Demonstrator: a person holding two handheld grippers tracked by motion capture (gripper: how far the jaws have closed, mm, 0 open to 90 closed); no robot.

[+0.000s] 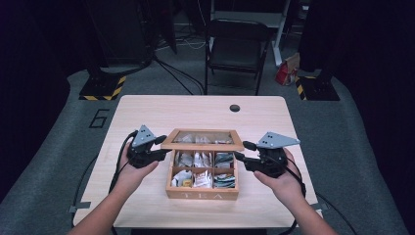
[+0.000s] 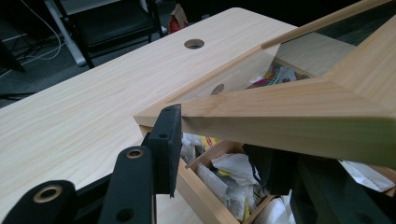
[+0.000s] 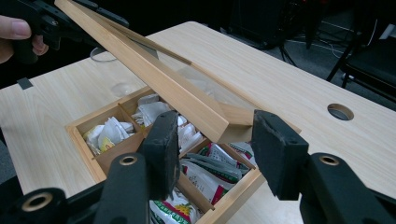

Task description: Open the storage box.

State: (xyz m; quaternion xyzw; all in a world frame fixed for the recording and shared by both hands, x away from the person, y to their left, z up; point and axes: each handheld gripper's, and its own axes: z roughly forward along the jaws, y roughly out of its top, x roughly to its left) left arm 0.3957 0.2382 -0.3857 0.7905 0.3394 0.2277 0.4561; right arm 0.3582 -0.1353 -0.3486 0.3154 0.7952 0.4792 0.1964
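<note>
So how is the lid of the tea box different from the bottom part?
The lid is tilted up in the air, while the bottom part sits flat on the table. The lid is a thin frame with a see-through window, but the bottom part is a deep tray split into little compartments full of tea bags. The bottom part has letters on its front, and the lid shows none. Both are the same light wood.
</note>
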